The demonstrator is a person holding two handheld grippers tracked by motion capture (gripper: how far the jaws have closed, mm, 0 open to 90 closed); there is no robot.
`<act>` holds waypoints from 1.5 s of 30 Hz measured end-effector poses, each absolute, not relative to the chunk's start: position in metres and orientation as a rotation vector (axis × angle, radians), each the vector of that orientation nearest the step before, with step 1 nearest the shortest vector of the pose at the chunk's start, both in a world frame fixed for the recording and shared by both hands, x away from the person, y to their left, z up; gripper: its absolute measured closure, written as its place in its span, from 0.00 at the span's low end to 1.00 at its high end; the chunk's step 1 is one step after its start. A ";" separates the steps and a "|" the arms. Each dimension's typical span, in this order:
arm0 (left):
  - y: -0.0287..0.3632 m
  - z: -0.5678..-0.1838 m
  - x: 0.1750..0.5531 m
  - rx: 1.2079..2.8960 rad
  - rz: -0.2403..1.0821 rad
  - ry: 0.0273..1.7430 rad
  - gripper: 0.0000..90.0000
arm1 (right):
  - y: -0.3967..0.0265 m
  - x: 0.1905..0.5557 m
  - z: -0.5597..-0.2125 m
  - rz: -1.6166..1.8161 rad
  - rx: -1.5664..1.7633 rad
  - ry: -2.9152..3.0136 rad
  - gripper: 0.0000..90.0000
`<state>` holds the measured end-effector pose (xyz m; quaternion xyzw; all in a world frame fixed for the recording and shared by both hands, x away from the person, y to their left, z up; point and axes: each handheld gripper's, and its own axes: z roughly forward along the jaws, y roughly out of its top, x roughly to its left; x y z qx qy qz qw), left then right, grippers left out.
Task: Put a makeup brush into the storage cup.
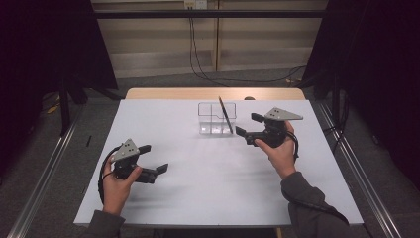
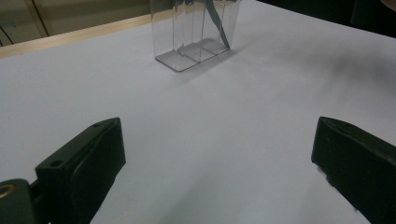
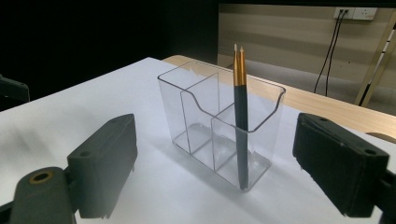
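The right gripper (image 1: 246, 125) is held with its black jaws wide apart and nothing between them, just beside the clear plastic holder (image 3: 219, 126), at the side where the two pencils (image 3: 240, 116) stand. The pencils are seen upright in the end compartment, leaning a little against the wall, touching each other; their bodies are dark and matte, their upper parts golden with pale tips. The holder is thin-walled, glossy and transparent, with inner dividers and a curved cut in its front wall, and it is judged to be light. A risk can be expected here: if a jaw is pushed against the wall, the holder could slide on the smooth white table (image 1: 198, 168) or tip, because nothing keeps it in place. If only one pencil is caught, the other could be dragged askew or dropped. The left gripper (image 1: 153, 159) is also open and empty, resting well apart near the front of the table.
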<state>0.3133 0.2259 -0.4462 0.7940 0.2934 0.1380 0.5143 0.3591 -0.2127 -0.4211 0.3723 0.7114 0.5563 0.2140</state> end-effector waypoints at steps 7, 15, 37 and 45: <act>0.226 -0.446 0.313 1.906 0.334 0.705 0.03 | -0.220 0.354 -0.424 1.539 1.042 1.973 0.14; 0.227 -0.445 0.313 1.905 0.337 0.704 0.03 | -0.223 0.347 -0.426 1.543 1.024 1.983 0.14; 0.226 -0.446 0.313 1.909 0.336 0.710 0.03 | -0.240 0.330 -0.432 1.502 1.014 2.051 0.12; 0.226 -0.447 0.313 1.902 0.330 0.712 0.03 | -0.246 0.324 -0.437 1.489 1.027 2.059 0.12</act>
